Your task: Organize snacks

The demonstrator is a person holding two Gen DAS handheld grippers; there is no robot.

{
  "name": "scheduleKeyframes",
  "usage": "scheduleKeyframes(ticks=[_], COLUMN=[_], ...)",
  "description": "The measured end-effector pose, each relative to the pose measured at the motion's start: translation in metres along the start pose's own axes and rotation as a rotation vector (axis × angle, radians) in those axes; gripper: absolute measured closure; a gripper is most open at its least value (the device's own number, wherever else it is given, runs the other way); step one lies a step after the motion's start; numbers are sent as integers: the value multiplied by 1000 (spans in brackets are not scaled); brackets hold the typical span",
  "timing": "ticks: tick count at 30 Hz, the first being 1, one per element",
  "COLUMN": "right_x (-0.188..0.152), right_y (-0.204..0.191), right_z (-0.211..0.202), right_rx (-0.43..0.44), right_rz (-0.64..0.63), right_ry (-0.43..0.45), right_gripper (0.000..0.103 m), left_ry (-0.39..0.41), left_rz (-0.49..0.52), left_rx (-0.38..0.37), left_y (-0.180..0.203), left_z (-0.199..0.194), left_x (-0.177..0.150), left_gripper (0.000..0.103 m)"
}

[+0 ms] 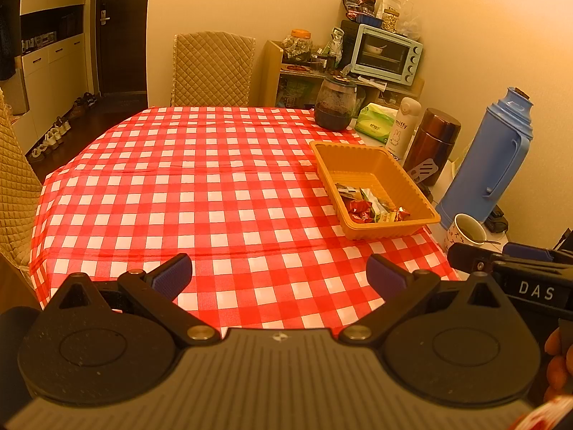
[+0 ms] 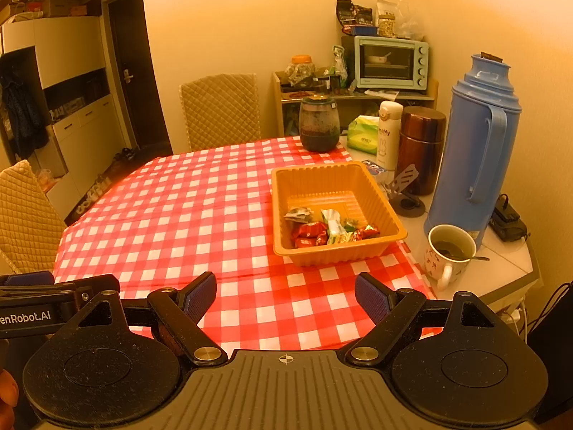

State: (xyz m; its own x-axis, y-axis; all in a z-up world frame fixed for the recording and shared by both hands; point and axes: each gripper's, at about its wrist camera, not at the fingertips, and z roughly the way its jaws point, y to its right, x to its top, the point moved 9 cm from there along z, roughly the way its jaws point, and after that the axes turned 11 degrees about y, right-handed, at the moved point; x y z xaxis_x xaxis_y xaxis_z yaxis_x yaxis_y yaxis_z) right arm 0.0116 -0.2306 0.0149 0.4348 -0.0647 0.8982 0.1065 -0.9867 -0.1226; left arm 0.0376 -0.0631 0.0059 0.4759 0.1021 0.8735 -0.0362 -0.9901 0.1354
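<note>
Orange plastic, ribbed along its walls, makes up the tray (image 2: 390,215) that sits at the right side of the tabletop (image 2: 186,215), on the red-and-white checked cloth. Inside it the snacks (image 2: 331,231) lie heaped in the near corner: small wrapped pieces in red, green and gold foil, with the far half of the tray floor bare. No loose wrapper shows anywhere on the cloth, so the gathering looks largely done, or the remaining snacks are out of view.

Both pairs of tongs hover over the near edge of the tabletop, side by side, aimed down and across toward the tray. The left tongs (image 1: 279,274) are released, blue pads spread wide with only cloth showing between them. The right tongs (image 2: 285,295) are likewise released and carry nothing. Held back like this, neither tool blocks the view of the tray, which reads as a resting pose.

Just right of the tray, off the cloth, stand a mug (image 2: 449,254) with a spoon in it, a tall blue thermos (image 2: 472,150), a brown flask (image 2: 420,147) and a white bottle (image 2: 388,132). These crowd the tray's right flank, so any reach into it would be safer from the left or near side, clear of the mug.
</note>
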Motion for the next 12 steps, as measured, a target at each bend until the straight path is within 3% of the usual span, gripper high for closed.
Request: scheduleKeyframes(ticks=[12], right_x=[0], right_y=[1], right_z=[0], right_rx=[1], right_rz=[1], right_ry=[0], right_gripper=[19], left_ry=[17], left_rz=[-10], left_rx=[-9], left_y=[8], left_z=[-3], left_x=[-6], left_gripper=[0])
